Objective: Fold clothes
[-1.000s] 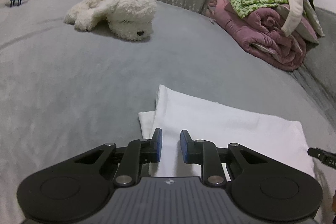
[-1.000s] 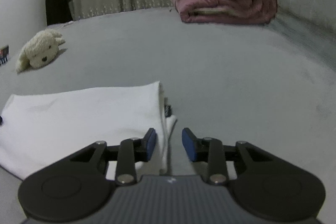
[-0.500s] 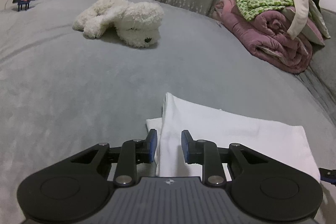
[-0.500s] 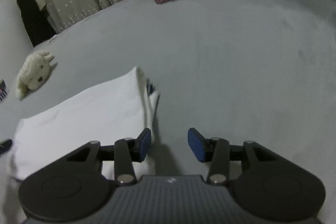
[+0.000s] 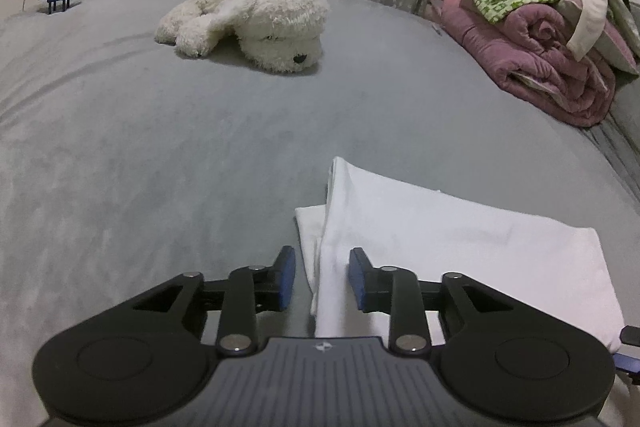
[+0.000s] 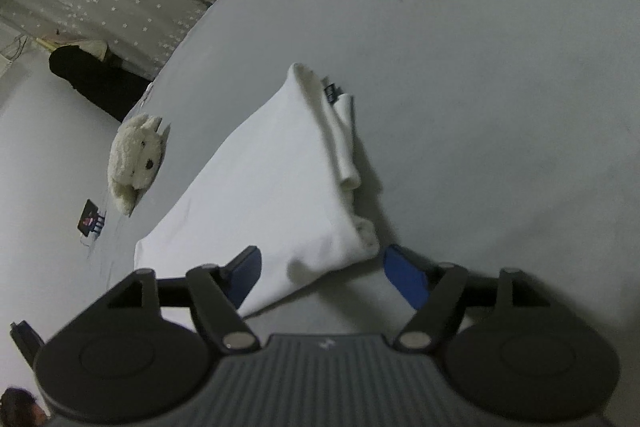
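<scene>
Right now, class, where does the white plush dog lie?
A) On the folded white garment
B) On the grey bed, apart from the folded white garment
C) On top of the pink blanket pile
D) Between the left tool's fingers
B: the plush dog rests on the grey bed, well clear of the folded white garment.

right tongs [image 6: 320, 273] spread wider and rolled sideways, left tongs [image 5: 321, 277] opened slightly beside white garment [image 5: 448, 247]

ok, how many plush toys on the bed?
1. The white plush dog lies at the far left of the bed, near the curtain. The clothes pile could hide more.
</scene>
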